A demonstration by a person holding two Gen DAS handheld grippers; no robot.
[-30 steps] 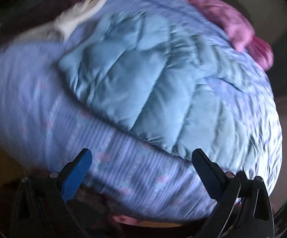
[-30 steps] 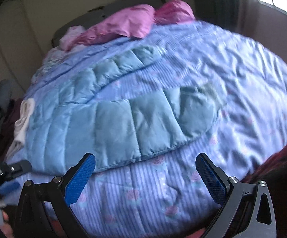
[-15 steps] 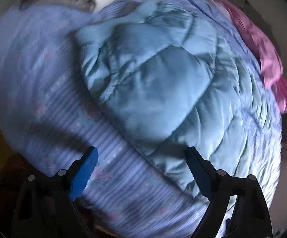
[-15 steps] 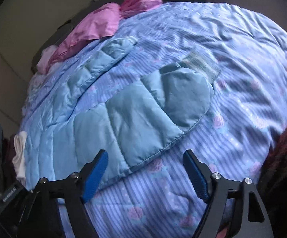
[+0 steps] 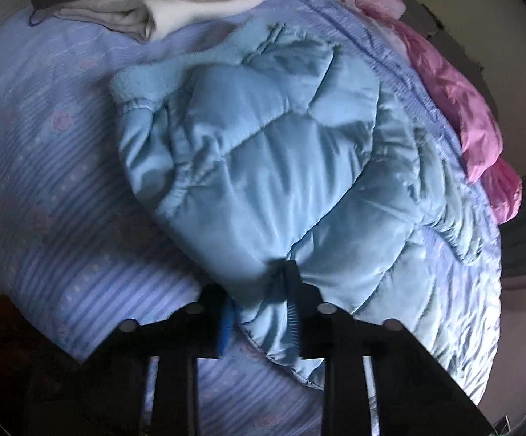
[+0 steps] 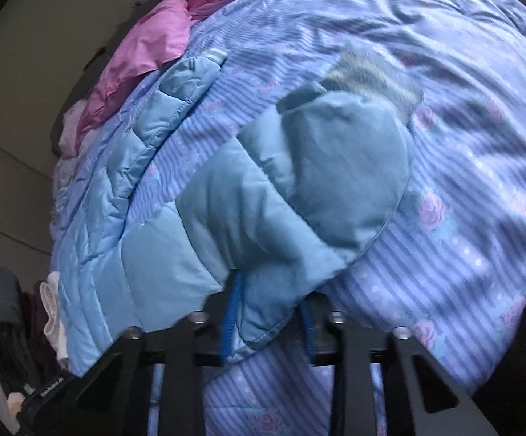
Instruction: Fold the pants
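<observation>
Light blue quilted padded pants (image 5: 263, 167) lie spread on a bed with a blue striped floral cover (image 5: 45, 200). My left gripper (image 5: 259, 312) is shut on the near edge of the pants, close to the fleece-lined waist end. In the right wrist view the same pants (image 6: 234, 218) run from a grey cuff at the far right toward the lower left. My right gripper (image 6: 268, 323) is shut on the near edge of one leg, bunching the fabric between its blue pads.
A folded white garment (image 5: 197, 7) and dark clothes lie at the far end of the bed. A pink padded garment (image 5: 459, 101) lies along the bed's far side, also in the right wrist view (image 6: 146, 47). Dark clothes (image 6: 5, 312) hang at left.
Both grippers moved down onto the near edge of the pants and went from wide open to shut on the fabric.
</observation>
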